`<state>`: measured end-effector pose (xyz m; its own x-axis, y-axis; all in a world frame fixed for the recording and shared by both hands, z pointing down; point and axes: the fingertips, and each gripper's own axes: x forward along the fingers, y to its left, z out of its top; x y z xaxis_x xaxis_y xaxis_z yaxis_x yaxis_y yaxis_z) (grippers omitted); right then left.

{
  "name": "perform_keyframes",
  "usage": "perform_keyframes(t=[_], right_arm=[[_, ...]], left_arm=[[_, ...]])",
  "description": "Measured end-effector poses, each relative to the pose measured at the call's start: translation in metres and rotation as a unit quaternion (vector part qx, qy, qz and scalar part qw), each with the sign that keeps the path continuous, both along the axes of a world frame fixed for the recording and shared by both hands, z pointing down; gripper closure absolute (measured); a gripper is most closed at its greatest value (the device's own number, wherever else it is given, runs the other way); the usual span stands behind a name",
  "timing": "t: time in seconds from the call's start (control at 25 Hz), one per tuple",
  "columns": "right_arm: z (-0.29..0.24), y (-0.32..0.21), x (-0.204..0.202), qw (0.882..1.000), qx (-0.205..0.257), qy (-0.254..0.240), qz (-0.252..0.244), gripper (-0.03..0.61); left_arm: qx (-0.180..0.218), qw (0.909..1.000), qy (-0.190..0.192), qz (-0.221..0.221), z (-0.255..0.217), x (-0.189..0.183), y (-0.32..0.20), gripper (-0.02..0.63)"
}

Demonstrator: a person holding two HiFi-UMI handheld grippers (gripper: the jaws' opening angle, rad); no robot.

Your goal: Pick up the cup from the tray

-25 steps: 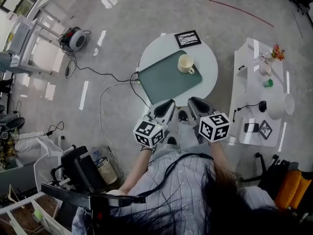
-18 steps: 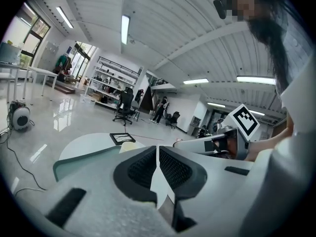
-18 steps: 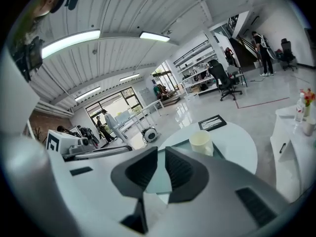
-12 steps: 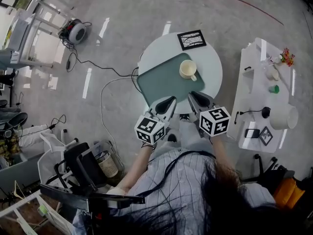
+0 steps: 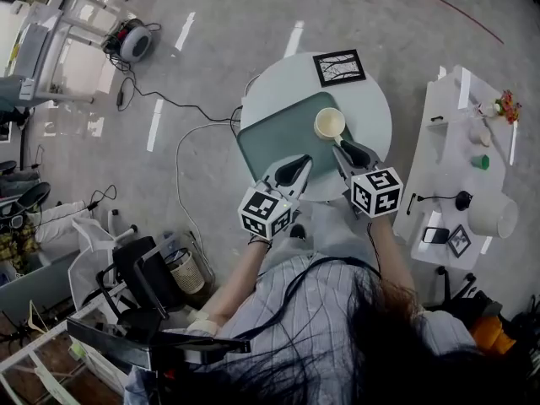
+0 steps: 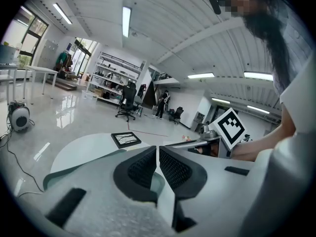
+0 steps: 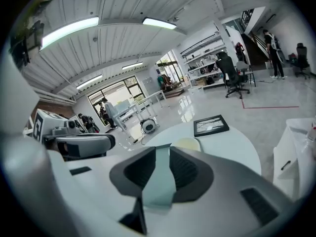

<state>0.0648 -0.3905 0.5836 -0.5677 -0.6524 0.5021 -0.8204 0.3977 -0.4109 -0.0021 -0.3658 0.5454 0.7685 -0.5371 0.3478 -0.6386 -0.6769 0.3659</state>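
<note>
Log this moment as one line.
stage: pre-grasp | cup: upright on tray | left gripper: shut, empty | right gripper: shut, empty, near cup

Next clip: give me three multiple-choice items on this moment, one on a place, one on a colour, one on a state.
1. The cup stands: A on the tray; B beside it; C under it.
2. The tray is: A red; B green; C yellow.
3. The cup is: A on its side; B upside down; C upright.
Answers: 1 A, it sits inside the tray's rim; 2 B, the head view shows dull green; 3 C, its open mouth faces up.
</note>
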Motion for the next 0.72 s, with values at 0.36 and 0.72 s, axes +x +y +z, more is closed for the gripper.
perform_keyframes(t=[0.36, 0.72], right_arm=[[0.053, -0.015, 0.001, 0.997, -0.013, 0.061, -0.047, 0.278], [0.102, -0.038, -0.006, 0.991, -0.020, 0.107, -0.076, 0.189]], left_arm=[[-0.017, 0.9998, -0.007, -0.001, 0.017, 0.008, -0.013, 0.600], [-0.016, 0.9998, -0.010, -0.002, 0.018, 0.015, -0.025, 0.600]])
